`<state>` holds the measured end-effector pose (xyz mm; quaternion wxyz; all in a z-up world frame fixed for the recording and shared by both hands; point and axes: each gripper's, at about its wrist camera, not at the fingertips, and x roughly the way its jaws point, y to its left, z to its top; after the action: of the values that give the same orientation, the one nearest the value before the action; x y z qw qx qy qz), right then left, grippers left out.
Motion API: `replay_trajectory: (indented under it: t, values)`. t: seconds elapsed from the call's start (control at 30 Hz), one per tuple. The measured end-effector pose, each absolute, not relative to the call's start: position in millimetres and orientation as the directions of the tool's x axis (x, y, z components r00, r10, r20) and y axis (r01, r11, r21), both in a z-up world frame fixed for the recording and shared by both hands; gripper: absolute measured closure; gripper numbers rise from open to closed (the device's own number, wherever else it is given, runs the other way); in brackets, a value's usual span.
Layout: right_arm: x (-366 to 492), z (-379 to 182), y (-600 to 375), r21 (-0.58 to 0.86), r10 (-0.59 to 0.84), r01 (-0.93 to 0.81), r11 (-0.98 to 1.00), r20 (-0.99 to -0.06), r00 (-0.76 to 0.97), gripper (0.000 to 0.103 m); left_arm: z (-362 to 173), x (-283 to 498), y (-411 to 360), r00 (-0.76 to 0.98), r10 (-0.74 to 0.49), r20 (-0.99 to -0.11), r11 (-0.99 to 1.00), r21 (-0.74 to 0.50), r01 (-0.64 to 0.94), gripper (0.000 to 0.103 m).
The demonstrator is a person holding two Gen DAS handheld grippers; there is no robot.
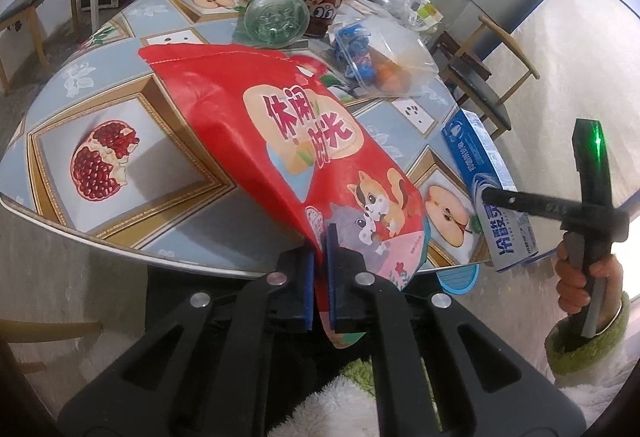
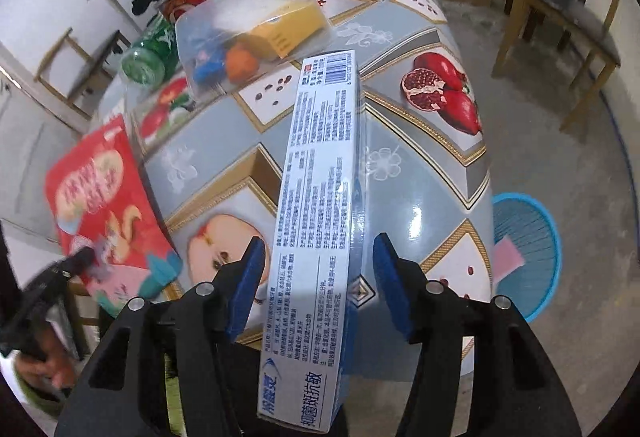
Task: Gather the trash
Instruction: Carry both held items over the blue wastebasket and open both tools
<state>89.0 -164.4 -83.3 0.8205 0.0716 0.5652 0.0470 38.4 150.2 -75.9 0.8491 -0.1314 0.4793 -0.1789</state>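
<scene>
Pinching the red snack bag (image 1: pixel 280 141) tight, the left gripper (image 1: pixel 319 277) is lifting it off the tabletop (image 1: pixel 120 85) edge (toothpaste box (image 2: pixel 320 205) is sitting untouched between the right gripper (image 2: pixel 320 289) open jaws).

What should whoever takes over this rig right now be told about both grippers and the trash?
Left gripper: shut on the red snack bag, holding it by its lower edge over the table's near rim.
Right gripper: open, straddling the toothpaste box, pads not pressing it.
The box lies on the table, one end overhanging the edge.
On the table: green bottle, red can, clear plastic container.
Blue basket on the floor holds one pink scrap.
Left: bin the bag, grasp the box, then the rest.
</scene>
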Motion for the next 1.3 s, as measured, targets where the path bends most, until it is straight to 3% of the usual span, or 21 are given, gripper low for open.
replay_trajectory:
  t: [0.07,0.17,0.37,0.97,1.3]
  values:
    - [89,-85,-161,0.136,0.127,0.0,0.991,-0.922,0.367,0.049,-74,38,147,0.478,-0.433,-0.764,0.9,-0.392,0.189,0.099]
    - [88,-88,-159,0.123,0.114,0.001,0.992,-0.921,0.373,0.058,-71,37,143,0.481,-0.437,-0.76,0.899,-0.39,0.201,0.099]
    - [88,-87,-166,0.172,0.147,0.028,0.985,-0.906,0.396,0.07,-68,37,137,0.483,-0.436,-0.759,0.9,-0.38,0.214,0.1]
    - [75,-38,-192,0.283,0.211,0.051,0.958,-0.814,0.54,0.07,-43,35,120,0.516,-0.48,-0.709,0.877,-0.388,0.282,0.1]
    - [58,-13,-225,0.331,0.198,0.108,0.938,-0.762,0.616,0.07,-17,44,86,0.503,-0.542,-0.673,0.837,-0.377,0.398,0.1]
